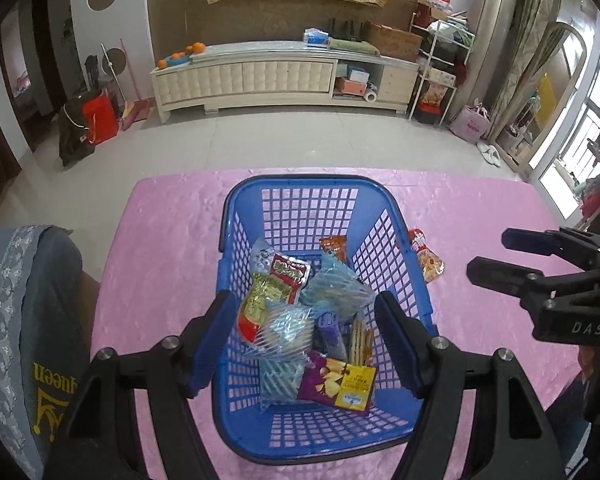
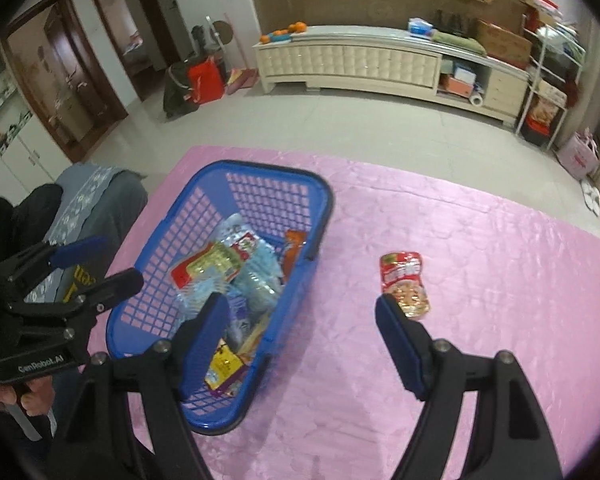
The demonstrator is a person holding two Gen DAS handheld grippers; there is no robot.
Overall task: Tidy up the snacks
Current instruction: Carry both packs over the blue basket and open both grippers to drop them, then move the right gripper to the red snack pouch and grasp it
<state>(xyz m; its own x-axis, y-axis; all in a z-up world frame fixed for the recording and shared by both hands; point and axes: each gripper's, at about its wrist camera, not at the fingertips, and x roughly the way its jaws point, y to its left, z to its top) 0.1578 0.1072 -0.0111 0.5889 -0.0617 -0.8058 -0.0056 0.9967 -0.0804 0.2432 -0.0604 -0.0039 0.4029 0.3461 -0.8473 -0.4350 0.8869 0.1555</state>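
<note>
Left gripper (image 1: pixel 306 340) spread wide, empty, above the blue basket (image 1: pixel 236 216) of snack packets. Right gripper (image 2: pixel 300 340) likewise wide and empty. Beyond it, one red pouch (image 2: pixel 405 283) lies on the pink tablecloth (image 2: pixel 500 280), beside the basket.

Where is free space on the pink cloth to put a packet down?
Free: the wide stretch of pink cloth right of the red snack pouch, and the strip between pouch and blue basket. Crowded: inside the basket, full of snack packets.
</note>
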